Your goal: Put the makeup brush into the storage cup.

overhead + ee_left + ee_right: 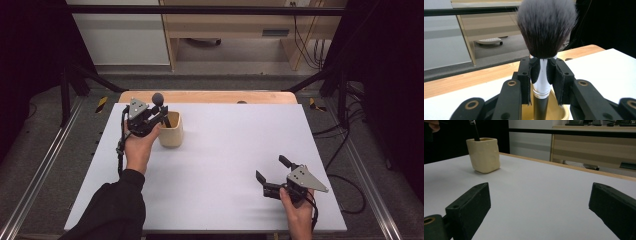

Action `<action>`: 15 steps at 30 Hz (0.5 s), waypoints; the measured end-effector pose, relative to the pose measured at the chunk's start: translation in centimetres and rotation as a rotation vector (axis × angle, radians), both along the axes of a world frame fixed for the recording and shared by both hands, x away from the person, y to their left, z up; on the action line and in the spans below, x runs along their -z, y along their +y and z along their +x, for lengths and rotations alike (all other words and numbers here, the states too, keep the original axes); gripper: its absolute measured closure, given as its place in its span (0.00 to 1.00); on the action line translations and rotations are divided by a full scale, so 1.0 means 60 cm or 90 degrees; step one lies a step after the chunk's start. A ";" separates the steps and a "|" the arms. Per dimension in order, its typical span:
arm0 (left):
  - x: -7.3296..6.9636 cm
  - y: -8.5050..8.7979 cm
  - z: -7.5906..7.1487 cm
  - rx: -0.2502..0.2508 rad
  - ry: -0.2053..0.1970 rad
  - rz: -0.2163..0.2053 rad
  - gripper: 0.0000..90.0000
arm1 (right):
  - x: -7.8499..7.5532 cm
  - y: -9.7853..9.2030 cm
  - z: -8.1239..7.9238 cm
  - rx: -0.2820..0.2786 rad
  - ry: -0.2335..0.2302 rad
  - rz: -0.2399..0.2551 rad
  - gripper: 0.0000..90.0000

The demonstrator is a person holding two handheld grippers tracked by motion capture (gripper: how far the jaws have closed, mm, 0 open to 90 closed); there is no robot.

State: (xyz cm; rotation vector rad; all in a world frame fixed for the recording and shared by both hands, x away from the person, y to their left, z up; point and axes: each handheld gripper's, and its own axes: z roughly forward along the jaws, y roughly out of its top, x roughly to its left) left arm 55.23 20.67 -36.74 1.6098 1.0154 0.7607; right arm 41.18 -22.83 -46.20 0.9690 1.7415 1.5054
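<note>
A makeup brush [545, 27] with dark bristles, a silver ferrule and a black handle stands upright, its handle end down inside a cream cup [171, 131]. My left gripper [544, 75] is shut on the brush's ferrule, just above the cup [554, 110]. From above, the brush head [158, 98] rises over the left gripper [159, 116] at the table's far left. In the right gripper view the cup [484, 154] stands far off to the left with the brush handle [475, 132] poking out. My right gripper [272, 170] rests near the front right, open and holding nothing.
A white board [220, 165] covers the wooden table [210, 96], whose far edge shows beyond it. Black frame bars [200, 10] run around the workspace, and a wooden cabinet [225, 25] stands on the floor behind.
</note>
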 end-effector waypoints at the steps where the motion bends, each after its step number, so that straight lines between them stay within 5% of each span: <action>1: 0.001 0.001 0.000 -0.003 0.001 -0.001 0.78 | 0.000 -0.001 0.000 -0.001 -0.002 0.000 0.05; 15: 0.015 0.000 0.002 -0.002 0.017 0.010 0.78 | 0.001 -0.002 0.001 0.000 0.002 -0.002 0.04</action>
